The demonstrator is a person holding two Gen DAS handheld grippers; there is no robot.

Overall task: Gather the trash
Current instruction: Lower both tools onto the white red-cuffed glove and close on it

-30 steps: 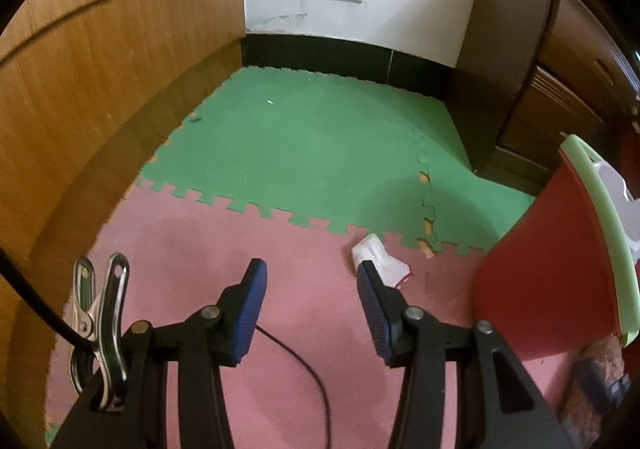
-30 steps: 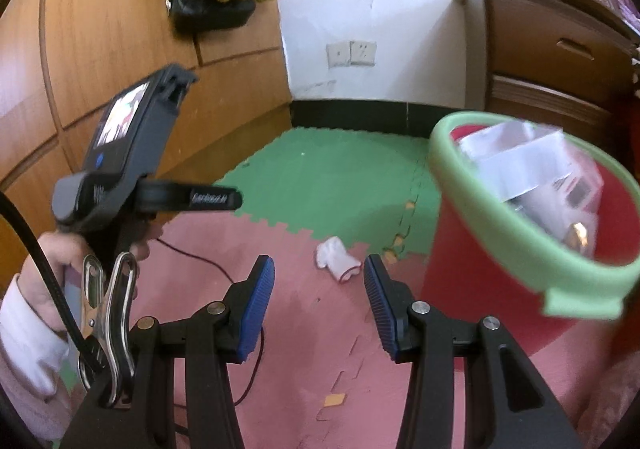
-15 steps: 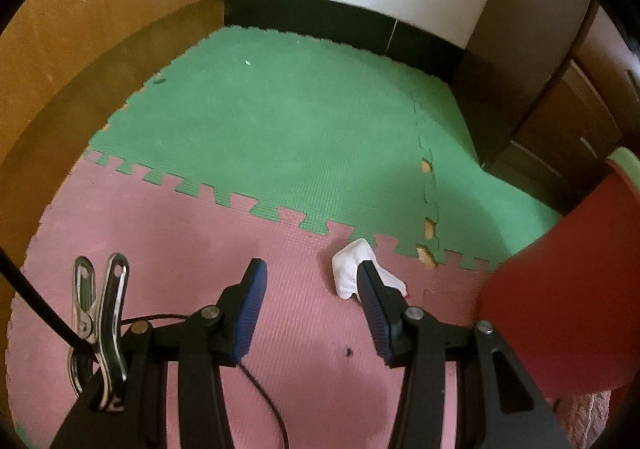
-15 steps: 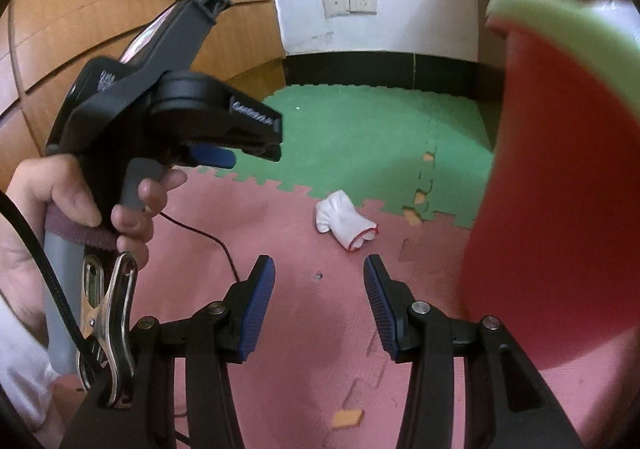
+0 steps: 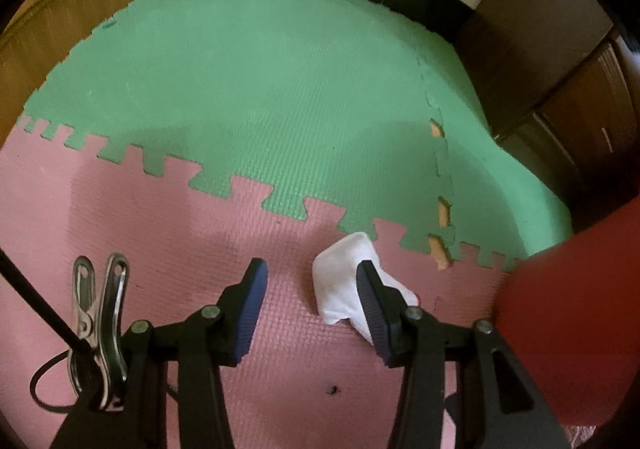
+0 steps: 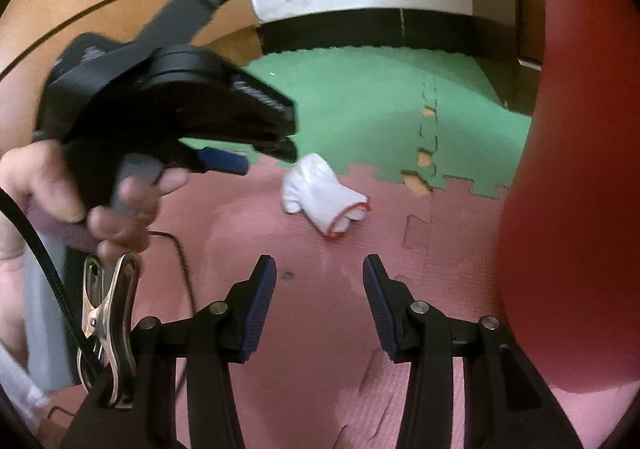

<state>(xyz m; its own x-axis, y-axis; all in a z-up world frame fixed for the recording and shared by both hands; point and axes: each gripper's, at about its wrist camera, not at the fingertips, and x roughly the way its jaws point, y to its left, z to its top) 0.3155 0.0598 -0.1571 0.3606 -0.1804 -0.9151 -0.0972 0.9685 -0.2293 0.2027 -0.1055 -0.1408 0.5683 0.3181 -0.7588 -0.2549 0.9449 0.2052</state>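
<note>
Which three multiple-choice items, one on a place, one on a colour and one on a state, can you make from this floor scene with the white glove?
1. The white glove lies on:
A. the pink mat
B. the green mat
C. the bare wooden floor

2. The glove's cuff edge is:
A. blue
B. red
C. yellow

3. The left gripper is:
A. shut on the glove
B. open, holding nothing
C. shut and empty

Answers:
1 A, the pink mat surrounds the glove, just short of the green mat.
2 B, a red trim rims the cuff.
3 B, its jaws stand apart above the floor.
</note>
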